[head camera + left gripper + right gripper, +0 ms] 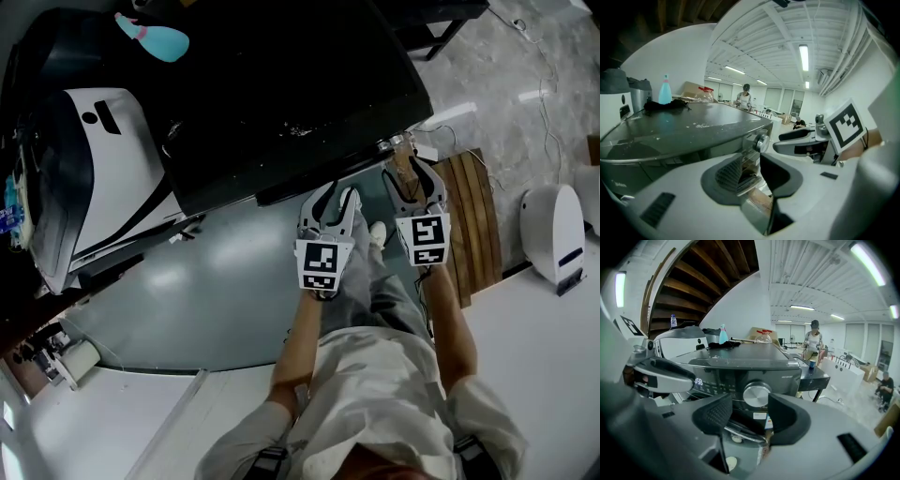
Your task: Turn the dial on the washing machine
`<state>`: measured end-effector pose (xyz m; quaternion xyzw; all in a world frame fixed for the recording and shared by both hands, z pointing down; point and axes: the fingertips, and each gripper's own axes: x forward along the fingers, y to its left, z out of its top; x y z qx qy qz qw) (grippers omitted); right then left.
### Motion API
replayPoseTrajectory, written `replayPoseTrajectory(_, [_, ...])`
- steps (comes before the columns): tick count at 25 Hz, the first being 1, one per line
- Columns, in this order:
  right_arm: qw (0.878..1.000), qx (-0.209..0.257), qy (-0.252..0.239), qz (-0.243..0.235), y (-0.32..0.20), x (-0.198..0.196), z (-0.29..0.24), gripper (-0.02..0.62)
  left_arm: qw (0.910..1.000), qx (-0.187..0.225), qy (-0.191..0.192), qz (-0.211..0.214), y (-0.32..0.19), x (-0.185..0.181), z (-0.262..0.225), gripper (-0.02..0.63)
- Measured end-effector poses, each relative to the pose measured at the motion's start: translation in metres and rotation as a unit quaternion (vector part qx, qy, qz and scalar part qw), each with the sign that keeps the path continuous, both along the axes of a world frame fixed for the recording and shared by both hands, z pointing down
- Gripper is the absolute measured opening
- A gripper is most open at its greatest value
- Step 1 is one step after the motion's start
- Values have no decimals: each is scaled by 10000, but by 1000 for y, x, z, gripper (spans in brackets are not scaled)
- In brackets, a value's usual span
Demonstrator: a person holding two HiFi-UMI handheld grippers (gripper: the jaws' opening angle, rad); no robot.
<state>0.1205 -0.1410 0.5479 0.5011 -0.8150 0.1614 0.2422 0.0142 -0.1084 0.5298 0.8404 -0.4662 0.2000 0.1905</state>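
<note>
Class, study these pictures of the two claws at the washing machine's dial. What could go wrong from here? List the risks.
1. The right claw is open and not yet on the dial, which looks smooth and shiny. If it closes lightly, the pads might slip rather than turn it.
2. The left claw hangs close beside it at the front of the washing machine. A twist could knock the two together.

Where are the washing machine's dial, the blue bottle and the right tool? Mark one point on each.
dial (757, 394), right gripper view, centre of its metal face.
blue bottle (723, 337), right gripper view, its body.
right tool (750, 411), right gripper view, midway between its fingertips.
</note>
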Motion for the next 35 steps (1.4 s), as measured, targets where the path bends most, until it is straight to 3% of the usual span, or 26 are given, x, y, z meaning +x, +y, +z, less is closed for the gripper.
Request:
replayPoseTrajectory(14, [9992, 151, 375, -34, -33, -5, 29, 293, 9999, -91, 60, -98, -4, 1, 16, 127])
replayPoseTrajectory(23, [9990, 167, 415, 42, -40, -5, 36, 268, 9998, -80, 62, -164, -9, -3, 16, 127])
replayPoseTrajectory(35, [9980, -73, -560, 291, -41, -1, 37, 265, 9998, -95, 99, -141, -6, 2, 17, 127])
